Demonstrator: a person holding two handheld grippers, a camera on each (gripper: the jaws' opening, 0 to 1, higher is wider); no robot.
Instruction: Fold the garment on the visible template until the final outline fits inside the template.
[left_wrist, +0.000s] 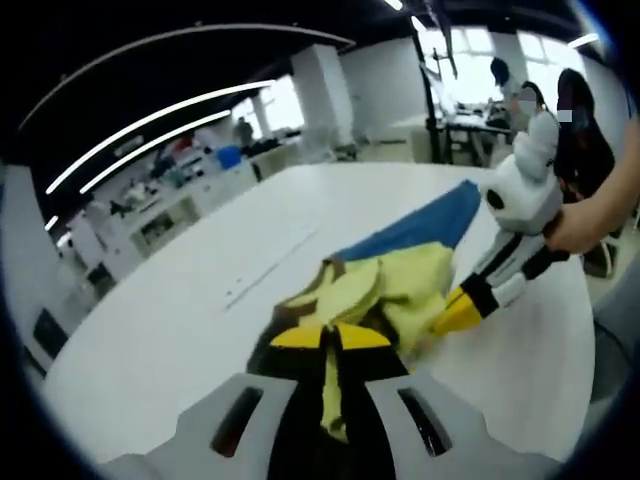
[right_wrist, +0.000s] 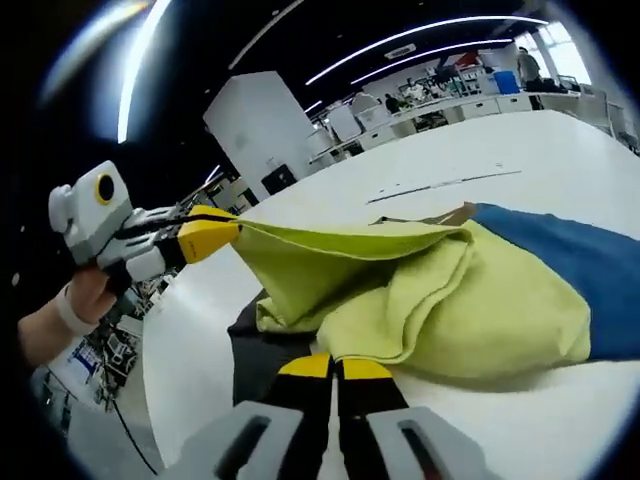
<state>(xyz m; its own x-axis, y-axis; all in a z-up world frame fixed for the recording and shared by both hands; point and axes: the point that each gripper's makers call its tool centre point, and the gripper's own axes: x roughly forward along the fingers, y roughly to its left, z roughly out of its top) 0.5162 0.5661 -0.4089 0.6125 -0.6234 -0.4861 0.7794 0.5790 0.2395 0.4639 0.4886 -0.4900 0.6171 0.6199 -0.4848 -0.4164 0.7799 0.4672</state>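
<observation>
White table (right_wrist: 520, 130), both tools pinching garment (right_wrist: 470, 310) (yellow-green).

Both cameras sit low and close over the garment (left_wrist: 400, 285) on the white worktop (left_wrist: 200, 290). The left gripper view looks along its jaws across the garment toward the windows, with the right hand-held gripper (left_wrist: 455, 315) entering from the right. The right gripper view faces across the garment (right_wrist: 450, 300) toward lab benches, the left hand-held gripper (right_wrist: 215, 238) at its left. Both views share the garment and worktop (right_wrist: 540, 150).

left gripper (right_wrist: 215, 238) lifting yellow garment (right_wrist: 440, 300), right gripper (right_wrist: 335, 368) clamped
</observation>
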